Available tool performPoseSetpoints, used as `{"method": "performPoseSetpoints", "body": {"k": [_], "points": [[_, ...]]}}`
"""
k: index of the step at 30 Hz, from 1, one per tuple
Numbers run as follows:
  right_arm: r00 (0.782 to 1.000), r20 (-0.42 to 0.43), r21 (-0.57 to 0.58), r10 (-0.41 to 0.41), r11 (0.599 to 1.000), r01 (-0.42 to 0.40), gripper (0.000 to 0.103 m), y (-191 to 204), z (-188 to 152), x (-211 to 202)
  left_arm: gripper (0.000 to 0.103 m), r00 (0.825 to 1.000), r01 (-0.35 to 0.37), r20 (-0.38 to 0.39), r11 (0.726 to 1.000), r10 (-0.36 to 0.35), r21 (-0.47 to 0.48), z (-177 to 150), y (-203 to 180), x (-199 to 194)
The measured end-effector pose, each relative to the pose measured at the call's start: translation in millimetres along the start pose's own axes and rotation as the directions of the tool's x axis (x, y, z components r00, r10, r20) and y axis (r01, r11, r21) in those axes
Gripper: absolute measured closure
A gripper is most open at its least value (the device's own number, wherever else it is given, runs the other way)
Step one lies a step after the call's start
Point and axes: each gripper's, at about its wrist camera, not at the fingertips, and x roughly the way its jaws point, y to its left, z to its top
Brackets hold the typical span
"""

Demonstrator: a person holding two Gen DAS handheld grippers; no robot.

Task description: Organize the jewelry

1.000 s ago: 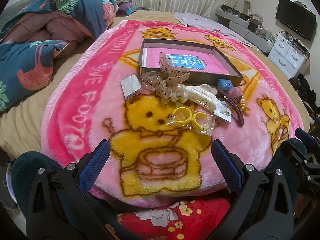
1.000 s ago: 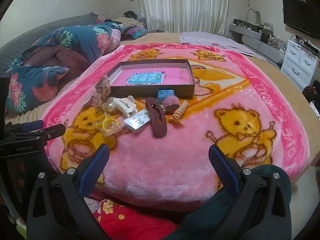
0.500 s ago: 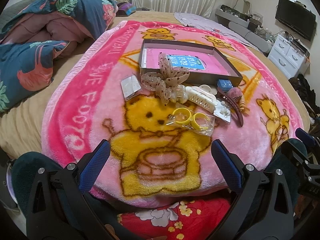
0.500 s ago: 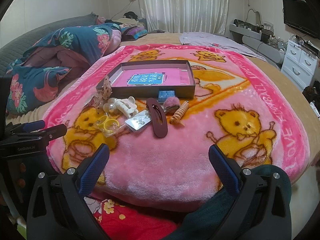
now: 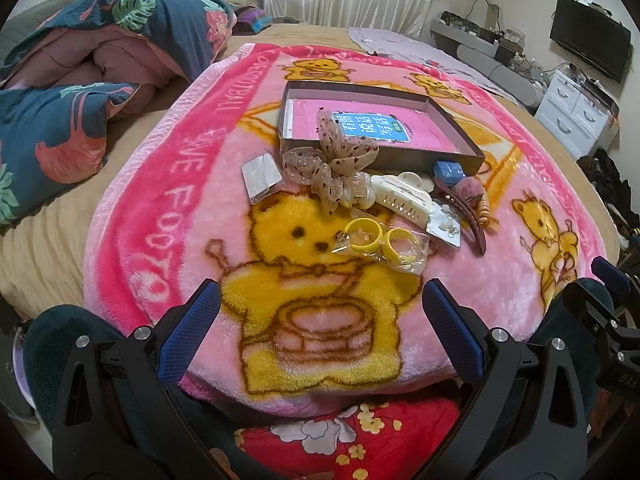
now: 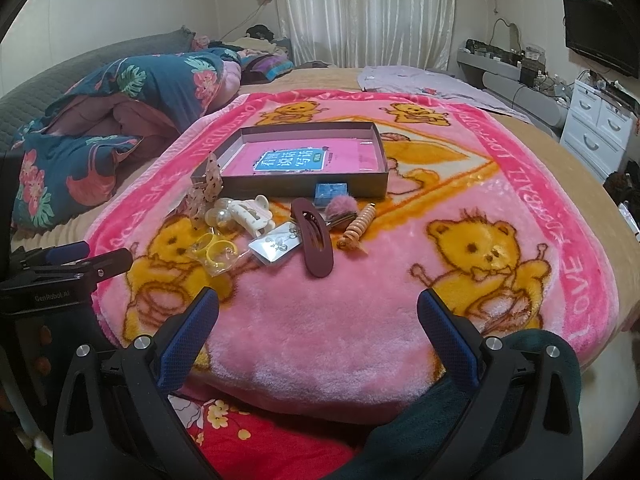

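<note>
Fingers of the left gripper (image 5: pixel 320 320) stand wide apart and empty at the near edge of the blanket (image 5: pixel 180 184); the right gripper (image 6: pixel 318 322) is equally spread, holding nothing. Judging by that, sorting has not begun: every piece lies outside the box (image 5: pixel 384 156).

From the left fingers, the bagged yellow rings (image 5: pixel 380 246) sit nearest at 12 o'clock, with the bow (image 5: pixel 330 160) and white claw clip (image 5: pixel 400 198) beyond. From the right, the maroon clip (image 6: pixel 314 240) and spiral tie (image 6: pixel 358 226) lie at 12.

Next move probably calls for a reach forward and a close on one item. Clustered pieces touch, so neighbours may drag. The quilt (image 5: pixel 80 80) lies well apart at 10 o'clock.
</note>
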Motion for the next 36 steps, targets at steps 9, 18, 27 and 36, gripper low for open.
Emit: {"method": "performPoseSetpoints", "body": {"k": [9,18,27,36], "points": [[1.000,0.001,0.003,0.006,1.000,-0.006,0.004,-1.0,-0.1,-0.4,0.008,1.000,0.001,0.001,1.000,-0.001,0.001,0.1,-0.4,-0.3],[1.000,0.002,0.004,0.004,1.000,-0.004,0.004,-1.5,-0.1,-0.8,0.008,1.000,-0.002,0.002,1.000,0.002,0.002,-0.5,-1.1,-0.2],[1.000,0.003,0.001,0.005,1.000,-0.005,0.004,-0.2,1.0,-1.3,0.008,1.000,-0.002,0.002,1.000,0.002,0.002,-0.4,-1.4,-0.2],[0.999,-0.010,-0.001,0.031,1.000,-0.031,0.004,1.5,8.9,5.6,0.008,1.000,-0.004,-0.003,1.000,0.004,-0.013,3.3,3.8,3.1]]}}
